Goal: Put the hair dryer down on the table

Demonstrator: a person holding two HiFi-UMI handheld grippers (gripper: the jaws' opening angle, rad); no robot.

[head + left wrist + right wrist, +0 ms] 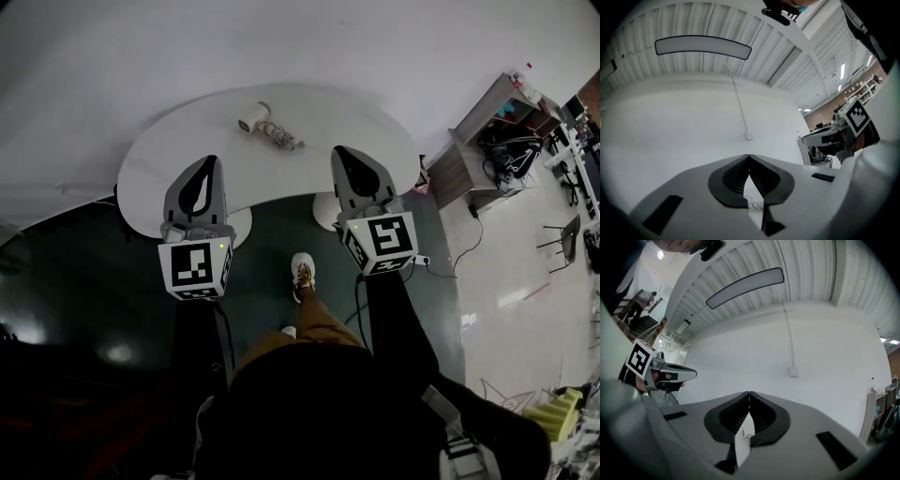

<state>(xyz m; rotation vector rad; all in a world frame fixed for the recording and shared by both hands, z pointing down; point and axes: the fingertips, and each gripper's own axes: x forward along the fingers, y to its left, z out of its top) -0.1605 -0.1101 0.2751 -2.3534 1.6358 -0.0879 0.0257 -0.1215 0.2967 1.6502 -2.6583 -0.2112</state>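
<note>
**Handling notes: small white plastic hair dryer (255,117) already down on curved-edge white table (178,159)**

Hair dryer lies on its side toward far edge of table, approx mid-width. Its pale bunched cord (281,137) sits right beside it, touching. Task looks done from how things lie.

Both tongs are well apart from it, held over near edge of table in head view.
- Left gripper (210,161): grey moulded shell, black ribbed pads, jaws pressed together, nothing btwn them.
- Right gripper (338,150): same build, jaws also together, empty.

How it should handle (judgement):
- Prob light, w/ stiff hard shell that won't give under pads.
- Surface looks smooth, so a bit slippery, & rounded barrel could roll on flat top.
- Best hold is the handle, across its narrower sides, where ribbed pads can bite. Barrel seems too wide & curved for a sure pinch.
- Cord is the 1 soft part. It would trail, tug at handle end & could snag table edge.
- Not delicate, but a drop might crack the plastic.
- Switches & nozzle direction are too small to tell.

Surroundings: table top is matte, smooth & featureless. 2 pale round bases (239,225) show under it on dark glossy floor (75,281).
</note>
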